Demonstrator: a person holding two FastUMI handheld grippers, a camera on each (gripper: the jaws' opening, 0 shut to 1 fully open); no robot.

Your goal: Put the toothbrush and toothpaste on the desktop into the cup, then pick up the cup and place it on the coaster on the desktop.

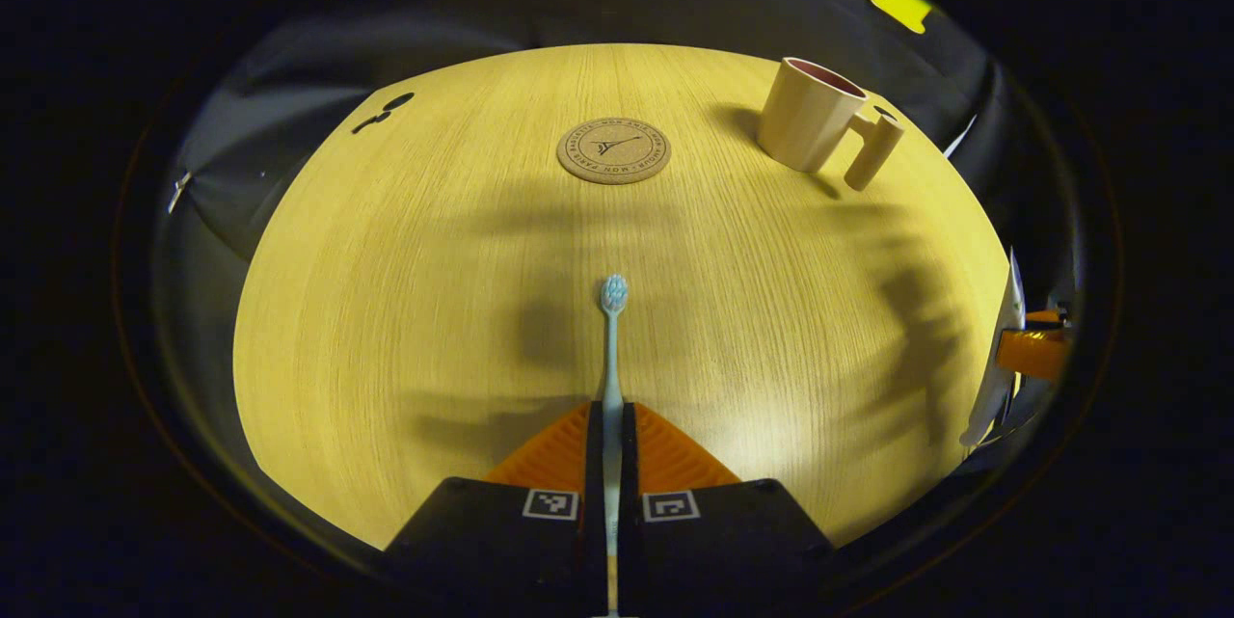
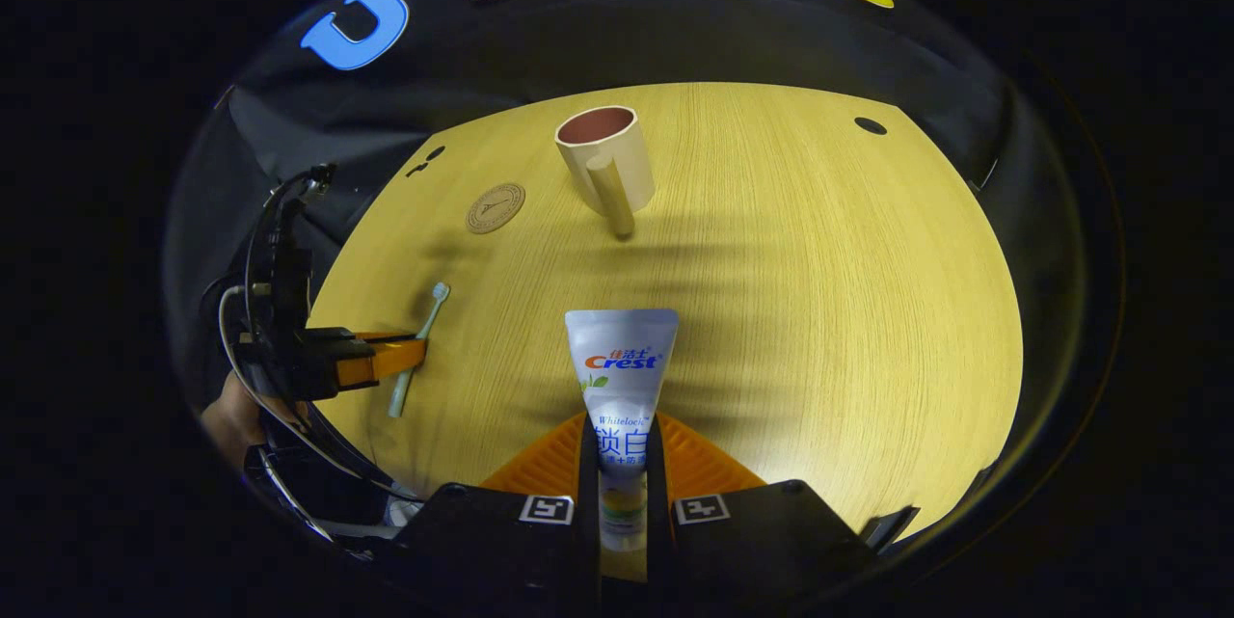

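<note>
Pale-blue plastic toothbrush (image 1: 612, 377) sits clamped between left gripper (image 1: 612, 425) fingers, white toothpaste tube (image 2: 620, 377) clamped in right gripper (image 2: 622, 435), beige handled cup (image 2: 603, 160) empty.

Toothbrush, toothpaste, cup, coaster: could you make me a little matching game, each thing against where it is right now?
Things:
1. toothbrush
2. toothpaste
3. cup
4. coaster

Places:
A. lying flat on the table, nothing on it
B. clamped between the jaws of the right gripper
C. standing upright on the table, beside the coaster
D. clamped between the jaws of the left gripper

Pairs: 1-D, 2-B, 3-C, 4-A
</note>
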